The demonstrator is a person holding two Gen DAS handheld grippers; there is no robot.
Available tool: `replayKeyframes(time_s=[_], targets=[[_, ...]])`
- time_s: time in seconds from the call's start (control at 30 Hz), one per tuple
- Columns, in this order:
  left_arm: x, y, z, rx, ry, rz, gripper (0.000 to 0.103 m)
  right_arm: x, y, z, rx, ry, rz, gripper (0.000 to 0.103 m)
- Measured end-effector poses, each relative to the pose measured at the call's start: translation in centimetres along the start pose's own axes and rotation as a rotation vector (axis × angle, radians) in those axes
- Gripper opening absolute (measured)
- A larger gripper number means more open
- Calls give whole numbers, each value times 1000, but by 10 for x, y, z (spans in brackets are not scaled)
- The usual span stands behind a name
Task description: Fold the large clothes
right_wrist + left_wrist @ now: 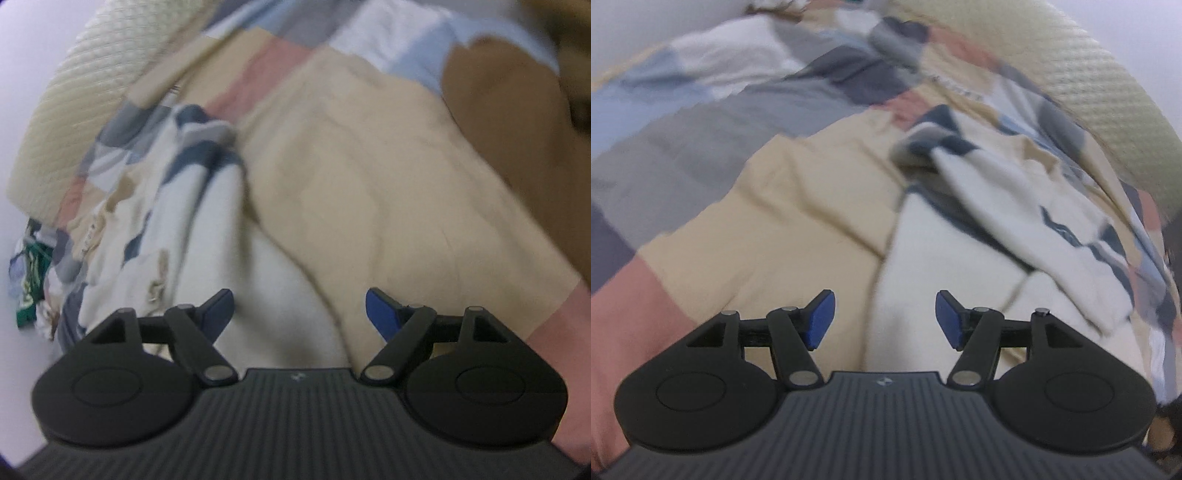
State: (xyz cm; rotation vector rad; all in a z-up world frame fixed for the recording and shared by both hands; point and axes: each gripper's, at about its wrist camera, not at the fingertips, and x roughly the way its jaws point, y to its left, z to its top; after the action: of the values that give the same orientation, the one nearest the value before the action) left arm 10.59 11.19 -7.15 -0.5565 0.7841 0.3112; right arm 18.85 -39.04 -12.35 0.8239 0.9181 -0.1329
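both views blurred. left gripper [885, 320]: jaws spread wide, nothing between the blue pads [820, 322], hovering over the white garment [934, 258]. right gripper [300, 313]: jaws likewise spread and holding nothing, above the same white garment [273, 280] where it meets a beige patch of the patchwork bedspread [369, 192]. garment lies rumpled on the patchwork bedspread [746, 122], its navy-and-white striped part [945, 147] bunched at the far end, near a cream textured pillow [1082, 74].

Soft matt cloth garment [979, 206]; matt black plastic left tongs [885, 319].
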Motion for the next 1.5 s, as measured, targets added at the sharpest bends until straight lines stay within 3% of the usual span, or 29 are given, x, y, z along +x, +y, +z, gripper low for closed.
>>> replayKeyframes(time_s=[0.17, 0.37, 0.53, 0.67, 0.87, 1.17, 1.23, 1.4, 1.5], targets=[[18, 20, 2, -122, 72, -4, 66, 11, -2, -3, 20, 59, 38, 83], [33, 24, -4, -178, 158, -76, 66, 18, 8, -20, 50, 219, 304, 82], [34, 20, -12, -175, 196, -126, 69, 6, 21, -28, -3, 224, 400, 83], [37, 18, -16, -204, 234, -204, 69, 1, 19, -28, 13, 219, 399, 83], [40, 15, -17, -211, 249, -245, 71, 6, 17, -26, 21, 209, 344, 82], [26, 4, -16, -215, 226, -485, 71, 7, 12, -26, 22, 191, 283, 83], [29, 2, -17, -211, 237, -467, 71, 4, 10, -26, 23, 177, 282, 83], [41, 5, -24, -185, 294, -263, 71, 3, 6, -24, 44, 142, 246, 83], [44, 6, -25, -193, 299, -253, 71, 4, 3, -24, 65, 133, 226, 83]])
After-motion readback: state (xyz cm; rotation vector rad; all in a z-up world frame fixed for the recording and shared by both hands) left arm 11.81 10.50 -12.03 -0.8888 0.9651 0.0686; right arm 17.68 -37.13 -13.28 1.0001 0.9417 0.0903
